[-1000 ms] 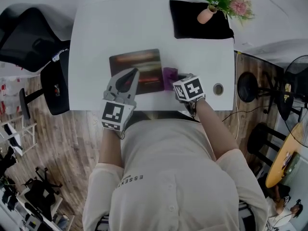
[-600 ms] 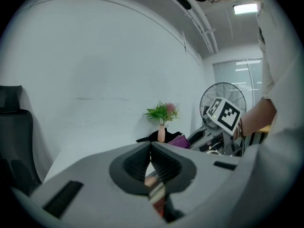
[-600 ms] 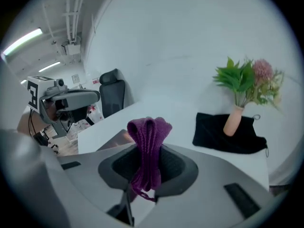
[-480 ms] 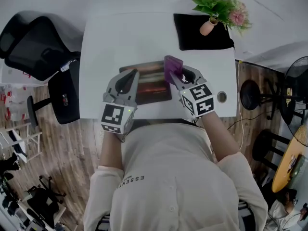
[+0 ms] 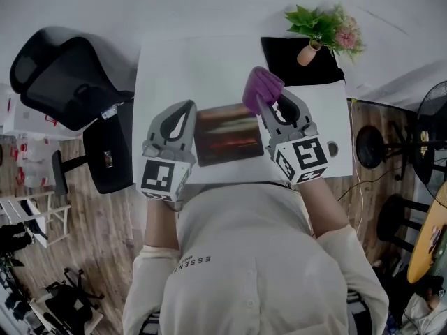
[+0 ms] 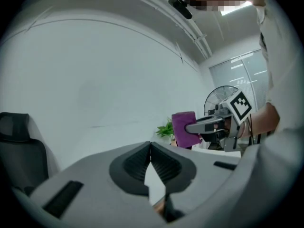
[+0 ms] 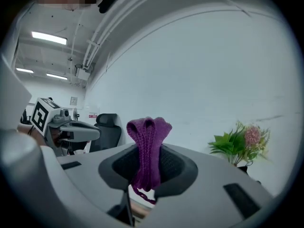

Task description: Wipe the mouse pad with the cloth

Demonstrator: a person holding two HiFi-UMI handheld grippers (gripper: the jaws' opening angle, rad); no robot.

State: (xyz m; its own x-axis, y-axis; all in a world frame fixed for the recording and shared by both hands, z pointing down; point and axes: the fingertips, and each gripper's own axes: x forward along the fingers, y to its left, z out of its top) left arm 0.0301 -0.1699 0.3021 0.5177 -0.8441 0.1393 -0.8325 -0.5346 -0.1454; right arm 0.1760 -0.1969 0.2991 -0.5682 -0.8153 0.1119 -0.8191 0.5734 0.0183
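The dark mouse pad (image 5: 229, 135) with a reddish print lies flat on the white desk (image 5: 209, 68), near its front edge. My right gripper (image 5: 268, 103) is raised beside the pad's far right corner and is shut on the purple cloth (image 5: 262, 85); the folded cloth (image 7: 148, 148) sticks up from between the jaws and also shows in the left gripper view (image 6: 183, 127). My left gripper (image 5: 190, 107) hovers at the pad's left edge with its jaws shut (image 6: 151, 145) and nothing between them. Both grippers tilt upward toward the wall.
A black mat (image 5: 297, 65) with a potted plant (image 5: 318, 30) in a pink vase sits at the desk's far right corner. A cable hole (image 5: 332, 147) is near the front right. An office chair (image 5: 63, 75) stands left of the desk, a fan (image 5: 434, 114) to the right.
The right gripper has lifted the purple cloth off the desk beside the pad and carried it up and away from me. Both grippers have risen and tilted upward.
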